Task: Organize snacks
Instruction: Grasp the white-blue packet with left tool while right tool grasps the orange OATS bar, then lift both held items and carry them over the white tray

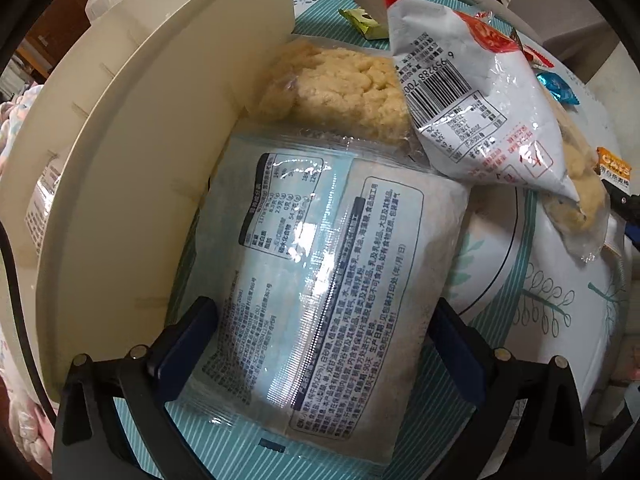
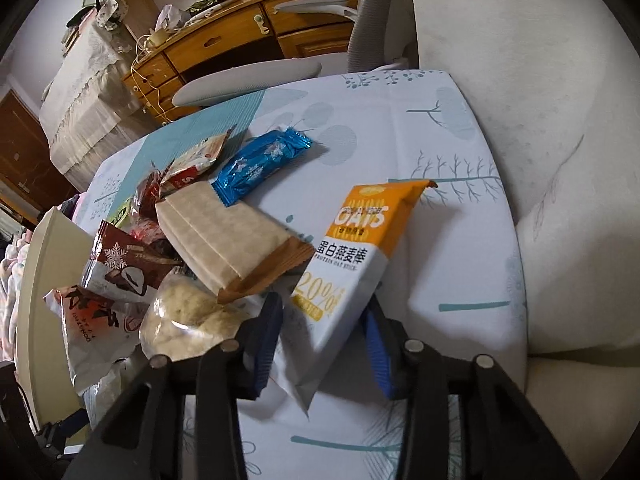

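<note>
We see the table (image 2: 440,128) strewn with snacks. The cream bin (image 1: 132,160) waits alongside. The left gripper (image 1: 320,356) jaws straddle the pale packet (image 1: 320,264), apparently unclamped; the right gripper (image 2: 324,344) grips the oat bar (image 2: 352,264) for sorting.

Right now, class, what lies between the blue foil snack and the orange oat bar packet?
Only bare tablecloth separates blue foil snack from oat bar packet, right wrist view.
</note>
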`<state>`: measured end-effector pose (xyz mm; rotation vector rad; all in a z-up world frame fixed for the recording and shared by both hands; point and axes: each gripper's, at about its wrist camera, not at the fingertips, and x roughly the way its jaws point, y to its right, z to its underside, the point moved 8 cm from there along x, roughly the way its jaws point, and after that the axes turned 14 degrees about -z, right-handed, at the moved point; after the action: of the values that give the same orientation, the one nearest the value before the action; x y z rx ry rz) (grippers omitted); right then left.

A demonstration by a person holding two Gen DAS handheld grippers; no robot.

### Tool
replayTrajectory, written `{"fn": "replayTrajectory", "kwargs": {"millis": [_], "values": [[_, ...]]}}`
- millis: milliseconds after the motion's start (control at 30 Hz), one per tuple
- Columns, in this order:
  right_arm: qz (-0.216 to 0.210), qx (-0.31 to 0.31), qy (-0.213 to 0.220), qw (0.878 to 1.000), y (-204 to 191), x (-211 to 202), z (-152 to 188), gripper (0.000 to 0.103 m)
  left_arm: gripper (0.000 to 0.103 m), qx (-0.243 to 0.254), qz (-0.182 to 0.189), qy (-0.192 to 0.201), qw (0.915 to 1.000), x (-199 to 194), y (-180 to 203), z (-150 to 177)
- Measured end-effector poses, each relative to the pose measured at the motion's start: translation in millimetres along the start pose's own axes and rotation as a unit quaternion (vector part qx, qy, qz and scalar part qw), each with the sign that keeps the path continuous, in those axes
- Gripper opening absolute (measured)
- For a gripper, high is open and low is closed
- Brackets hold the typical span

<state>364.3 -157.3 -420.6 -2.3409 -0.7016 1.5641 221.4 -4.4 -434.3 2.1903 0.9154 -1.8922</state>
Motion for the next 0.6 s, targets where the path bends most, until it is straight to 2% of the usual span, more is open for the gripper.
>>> {"fn": "replayTrajectory", "kwargs": {"millis": [100,300,600], "values": [[-0.012,0.003,-0.004,1.000,-3,-2,3,0.032,0.098,0.001,0.004,0.005,1.0000,7,-2,5],[-0.017,-0.001,-0.016,1.000,-10,-7,13,0.026,0.095,0.012,0.007,0.007,0.9999,10,-5,18],[-0.030,0.014,-0.042,0.999,-19,-24,45,0.018,0.092,0.050,0.007,-0.018,0.9986,21,-1,45]]}}
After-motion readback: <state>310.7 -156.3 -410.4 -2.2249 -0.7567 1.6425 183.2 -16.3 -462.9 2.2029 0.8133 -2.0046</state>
